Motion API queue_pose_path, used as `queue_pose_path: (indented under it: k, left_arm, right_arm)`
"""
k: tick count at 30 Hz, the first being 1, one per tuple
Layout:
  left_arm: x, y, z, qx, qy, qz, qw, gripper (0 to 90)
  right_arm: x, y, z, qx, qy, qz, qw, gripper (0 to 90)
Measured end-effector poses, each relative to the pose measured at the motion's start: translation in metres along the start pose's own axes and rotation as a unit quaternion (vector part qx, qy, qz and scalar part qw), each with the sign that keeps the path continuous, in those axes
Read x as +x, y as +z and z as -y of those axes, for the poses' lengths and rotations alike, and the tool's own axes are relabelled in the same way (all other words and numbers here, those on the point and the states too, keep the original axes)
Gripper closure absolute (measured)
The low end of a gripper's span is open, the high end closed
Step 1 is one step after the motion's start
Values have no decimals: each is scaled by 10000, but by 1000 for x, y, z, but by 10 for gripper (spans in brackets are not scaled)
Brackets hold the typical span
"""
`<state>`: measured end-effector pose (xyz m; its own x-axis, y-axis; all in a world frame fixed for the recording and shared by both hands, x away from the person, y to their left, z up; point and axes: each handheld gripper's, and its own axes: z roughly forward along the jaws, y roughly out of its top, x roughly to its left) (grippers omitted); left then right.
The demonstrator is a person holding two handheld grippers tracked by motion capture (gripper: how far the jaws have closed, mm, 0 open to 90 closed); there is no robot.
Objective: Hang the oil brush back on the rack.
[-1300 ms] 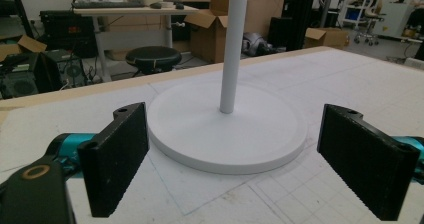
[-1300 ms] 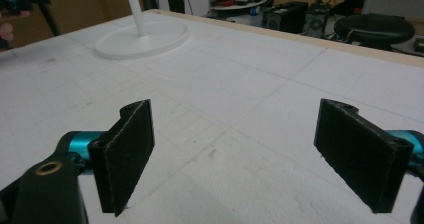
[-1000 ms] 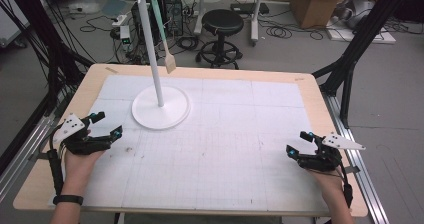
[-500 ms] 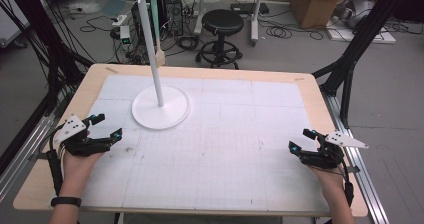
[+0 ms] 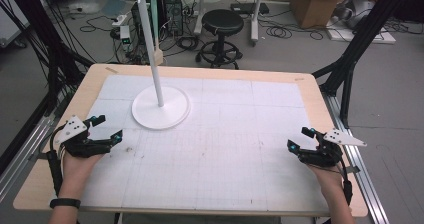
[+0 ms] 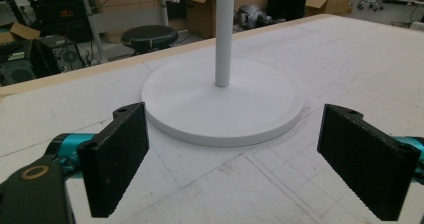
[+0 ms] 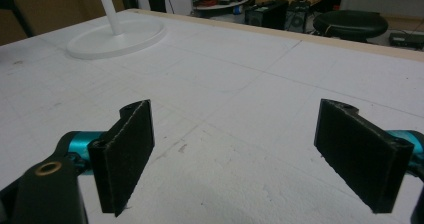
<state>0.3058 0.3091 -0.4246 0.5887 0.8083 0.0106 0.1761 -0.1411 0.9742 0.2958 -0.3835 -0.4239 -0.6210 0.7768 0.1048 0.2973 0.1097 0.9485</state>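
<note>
A white stand (image 5: 159, 104) with a round base and a tall pole topped by hooks rises at the table's back left. Its base (image 6: 225, 104) lies just ahead of my left gripper (image 6: 235, 159), whose jaws are wide apart with nothing between them. In the high view my left gripper (image 5: 107, 128) rests near the left edge, held by a hand. My right gripper (image 5: 300, 139) sits near the right edge, open and empty, pointing left. In the right gripper view, bare mat lies between the jaws of my right gripper (image 7: 250, 154), and the stand's base (image 7: 117, 36) is far off.
A white gridded mat (image 5: 225, 134) covers the wooden table (image 5: 305, 81). Beyond the far edge stand a black stool (image 5: 221, 29), cables and cardboard boxes (image 5: 312, 4). Black frame legs (image 5: 355, 54) flank the table on both sides.
Both hands have shifted only slightly; the grippers stay open at the same spots near the table's left and right edges.
</note>
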Motion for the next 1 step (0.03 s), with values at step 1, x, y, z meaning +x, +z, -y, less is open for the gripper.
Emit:
queue_pose_path:
  k: [1]
  left_arm:
    - [0, 0, 0, -8, 2, -7, 10000, 137]
  right_arm:
    - [-1, 0, 0, -11, 2, -3, 10000, 155]
